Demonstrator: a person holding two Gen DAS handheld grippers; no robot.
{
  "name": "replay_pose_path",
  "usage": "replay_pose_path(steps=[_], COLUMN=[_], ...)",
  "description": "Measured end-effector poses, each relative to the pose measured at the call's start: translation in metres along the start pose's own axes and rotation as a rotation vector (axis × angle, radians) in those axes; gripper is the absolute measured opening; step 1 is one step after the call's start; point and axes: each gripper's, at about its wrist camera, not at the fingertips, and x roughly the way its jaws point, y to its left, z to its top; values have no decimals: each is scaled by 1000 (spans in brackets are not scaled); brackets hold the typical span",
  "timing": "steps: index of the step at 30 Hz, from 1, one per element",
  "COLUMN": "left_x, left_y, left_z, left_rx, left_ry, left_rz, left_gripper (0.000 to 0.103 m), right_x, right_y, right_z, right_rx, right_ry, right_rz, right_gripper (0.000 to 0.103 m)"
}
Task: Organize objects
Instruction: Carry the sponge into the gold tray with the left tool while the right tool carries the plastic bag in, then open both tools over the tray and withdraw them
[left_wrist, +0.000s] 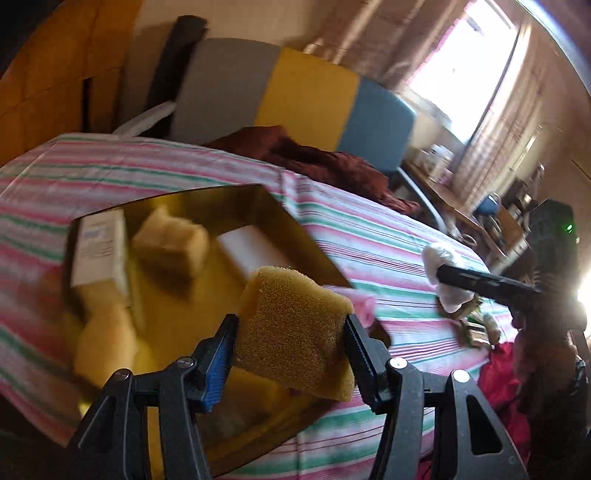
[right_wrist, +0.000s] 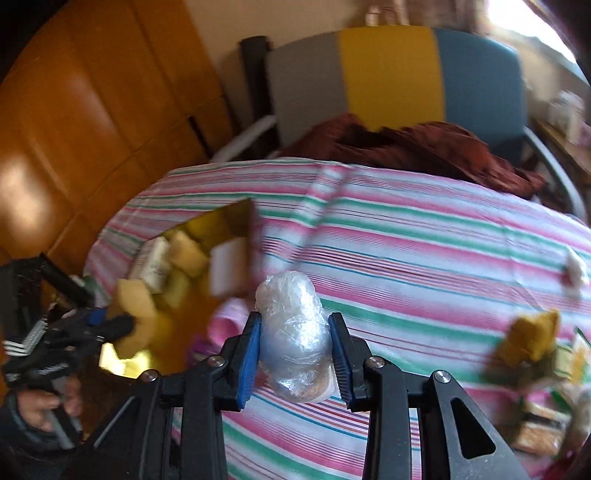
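Two grips loaded: my left gripper (left_wrist: 291, 354) is clamped across the sides of a coarse tan rectangular sponge (left_wrist: 291, 325), held over the near edge of the yellow rectangular tray (left_wrist: 236, 199) ahead of it, I reckon so it can drop in with the other sponges and white blocks. My right gripper (right_wrist: 295, 354) pinches a clear plastic-wrapped lump (right_wrist: 293, 325) above the pink-and-green striped cloth (right_wrist: 424, 236), tray off to its left, so that one looks queued next.

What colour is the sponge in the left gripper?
Yellow-brown; the sponge shows best in the left wrist view.
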Motion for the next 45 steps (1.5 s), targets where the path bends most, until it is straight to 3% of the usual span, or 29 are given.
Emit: replay_pose_path(steps=[10,15,18,19,20,21,25,34,41,45], left_x=[-9,5,15,17,17,19,17,-13,-32,-37], left_y=[40,47,57,62,65,68,78,65,43,35], left_z=[-3,11,20,23,24,26,25,11,10,7], left_rx=[-73,-66,-84,-101,-104,-106,-124,-90,-33,-8], left_ry=[-26,-23,-16,-22,-27,-30,-40,-101,-132,-136], left_rz=[49,91,128,147,153,169,202,262,278,288], left_gripper=[59,61,68,73,76,82,82,82,82,82], right_x=[65,109,121,122,121,120,118,105,82,69], right_y=[75,101,109,109,110,110,109,100,111,116], right_z=[37,70,94,98,102,104,95,46,22,14], right_rx=[-99,-119,-75,-60,-47,-41,-37,-49,-100,-119], right_ry=[92,133,93,81,63,52,58,101,46,15], right_rz=[90,82,96,99,94,92,85,31,-35,-65], right_gripper=[36,37,49,68,78,78,79,93,102,102])
